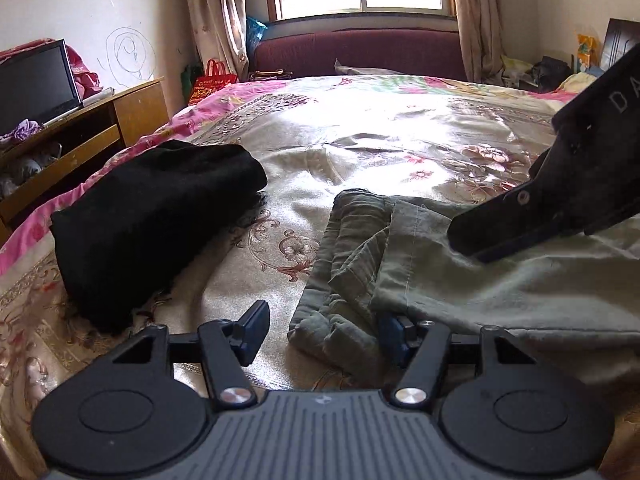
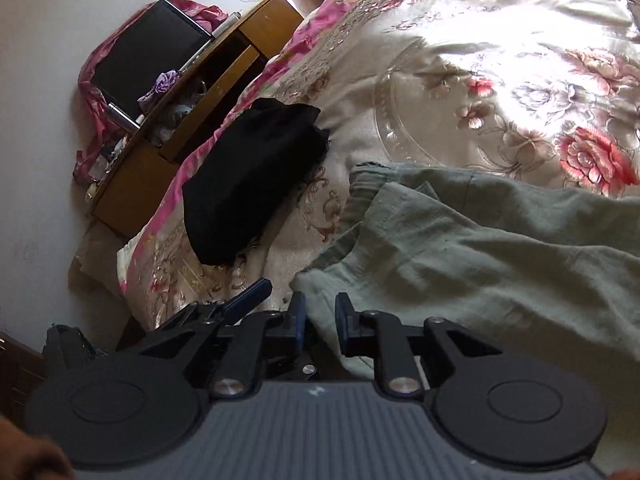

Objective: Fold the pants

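Note:
Grey-green pants point(image 1: 460, 276) lie partly folded on the floral bedspread point(image 1: 360, 136); they also show in the right wrist view point(image 2: 460, 240). My left gripper point(image 1: 324, 330) is open at the pants' near left corner, its right finger tucked under the cloth edge. My right gripper point(image 2: 319, 322) is narrowly open with the pants' edge between its fingers; it shows in the left wrist view point(image 1: 472, 240), resting on top of the pants.
A folded black garment point(image 1: 152, 220) lies left of the pants, also in the right wrist view point(image 2: 252, 184). A wooden TV stand point(image 1: 80, 136) with a screen point(image 1: 36, 84) stands beside the bed. A maroon sofa point(image 1: 352, 52) sits under the window.

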{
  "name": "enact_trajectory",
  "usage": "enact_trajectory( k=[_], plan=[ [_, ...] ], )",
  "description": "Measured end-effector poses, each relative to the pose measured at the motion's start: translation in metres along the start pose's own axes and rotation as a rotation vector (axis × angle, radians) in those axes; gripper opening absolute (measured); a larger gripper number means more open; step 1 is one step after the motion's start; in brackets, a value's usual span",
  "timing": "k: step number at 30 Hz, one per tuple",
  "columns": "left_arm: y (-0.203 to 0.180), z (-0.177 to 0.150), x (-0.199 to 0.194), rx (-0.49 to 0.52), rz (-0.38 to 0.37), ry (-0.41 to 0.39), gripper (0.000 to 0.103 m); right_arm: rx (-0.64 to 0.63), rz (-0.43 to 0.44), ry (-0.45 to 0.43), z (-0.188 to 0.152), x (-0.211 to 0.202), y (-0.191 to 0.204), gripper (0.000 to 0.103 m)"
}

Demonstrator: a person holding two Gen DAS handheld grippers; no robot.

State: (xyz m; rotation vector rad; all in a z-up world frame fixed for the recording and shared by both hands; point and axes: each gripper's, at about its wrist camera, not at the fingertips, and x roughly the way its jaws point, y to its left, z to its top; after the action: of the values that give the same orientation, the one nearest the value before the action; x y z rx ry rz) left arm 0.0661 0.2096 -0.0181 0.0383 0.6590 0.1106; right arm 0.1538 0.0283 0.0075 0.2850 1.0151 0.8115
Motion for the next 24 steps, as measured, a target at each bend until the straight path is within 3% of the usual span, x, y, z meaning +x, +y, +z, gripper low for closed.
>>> enact_trajectory(
  k=[4,8,13,16,18,19,24],
  plan=[
    [0.010,0.001,0.000,-0.052,-0.019,-0.012,0.074,-0.081,-0.095,-0.081,0.036,-0.005,-0.013,0.035],
    [0.015,0.000,-0.005,-0.064,-0.018,-0.026,0.074,-0.232,-0.176,-0.019,0.064,0.029,-0.032,0.037],
    [0.022,0.004,-0.008,-0.049,-0.028,-0.041,0.074,-0.270,-0.085,0.133,0.068,0.063,-0.051,0.037],
    [0.023,0.010,-0.007,-0.037,-0.054,-0.049,0.074,-0.339,-0.043,0.173,0.064,0.067,-0.049,0.045],
    [0.022,0.013,-0.004,-0.022,-0.058,-0.052,0.074,-0.364,-0.043,0.171,0.063,0.068,-0.048,0.034],
    [0.020,0.015,-0.003,-0.011,-0.056,-0.053,0.074,-0.377,-0.057,0.170,0.063,0.067,-0.045,0.013],
    [0.012,0.017,0.009,0.042,-0.086,-0.040,0.074,-0.344,-0.084,0.101,0.069,0.046,-0.043,0.006]
  ],
)
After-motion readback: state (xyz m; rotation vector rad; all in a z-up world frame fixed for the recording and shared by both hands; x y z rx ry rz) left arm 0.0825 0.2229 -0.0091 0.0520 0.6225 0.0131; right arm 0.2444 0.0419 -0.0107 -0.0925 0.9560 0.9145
